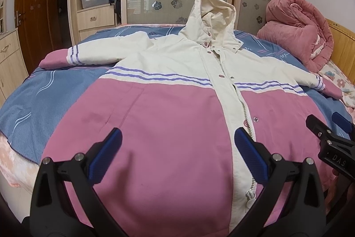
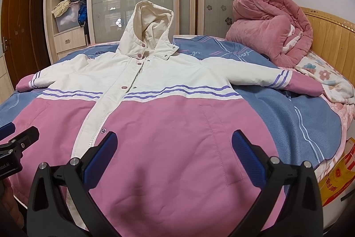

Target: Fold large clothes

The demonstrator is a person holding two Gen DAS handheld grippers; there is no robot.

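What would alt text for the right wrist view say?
A pink and cream hooded coat lies spread flat, front up, on a bed, sleeves out to both sides. The open right gripper hovers over its hem, with the left gripper at the left edge. A rolled pink quilt sits behind.

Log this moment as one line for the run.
jacket flat on bed, unfolded | left claw open, empty | right claw open, empty
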